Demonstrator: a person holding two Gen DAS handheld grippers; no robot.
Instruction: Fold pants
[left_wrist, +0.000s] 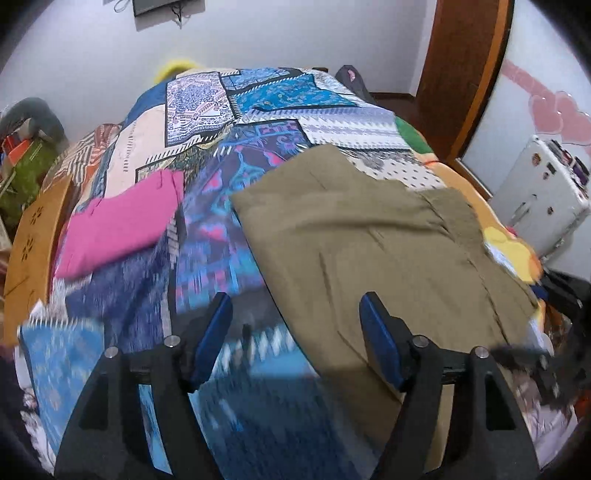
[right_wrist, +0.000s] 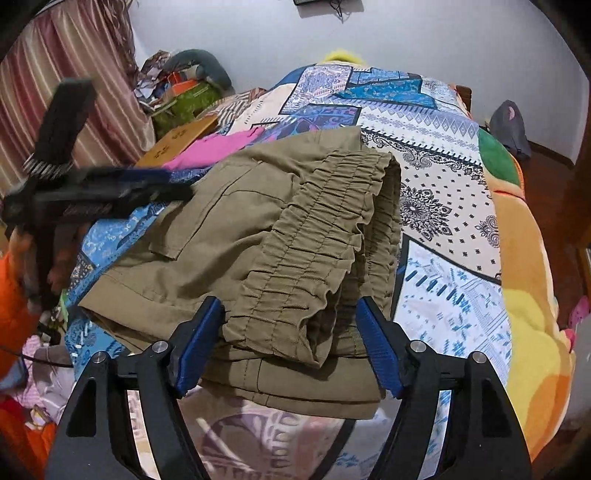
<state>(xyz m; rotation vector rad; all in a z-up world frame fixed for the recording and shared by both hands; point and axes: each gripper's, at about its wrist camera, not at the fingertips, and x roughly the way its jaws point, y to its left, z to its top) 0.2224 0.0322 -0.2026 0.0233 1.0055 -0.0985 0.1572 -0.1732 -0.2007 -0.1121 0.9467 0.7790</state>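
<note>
Olive-khaki pants (left_wrist: 373, 236) lie folded on the patchwork bedspread (left_wrist: 258, 92). In the right wrist view the pants (right_wrist: 229, 236) show their gathered elastic waistband (right_wrist: 325, 229) on top, near my side. My right gripper (right_wrist: 290, 317) is open, its blue pads on either side of the waistband end, gripping nothing. My left gripper (left_wrist: 295, 314) is open and empty, at the pants' left edge above the bedspread. It also shows from the side in the right wrist view (right_wrist: 110, 188), blurred.
A pink garment (left_wrist: 122, 225) lies on the bed left of the pants. A wooden footboard (left_wrist: 33, 236) and clutter (right_wrist: 181, 88) stand at the left. A white case (left_wrist: 543, 192) and wardrobe are at the right. The orange-yellow blanket (right_wrist: 532, 288) borders the bed's right edge.
</note>
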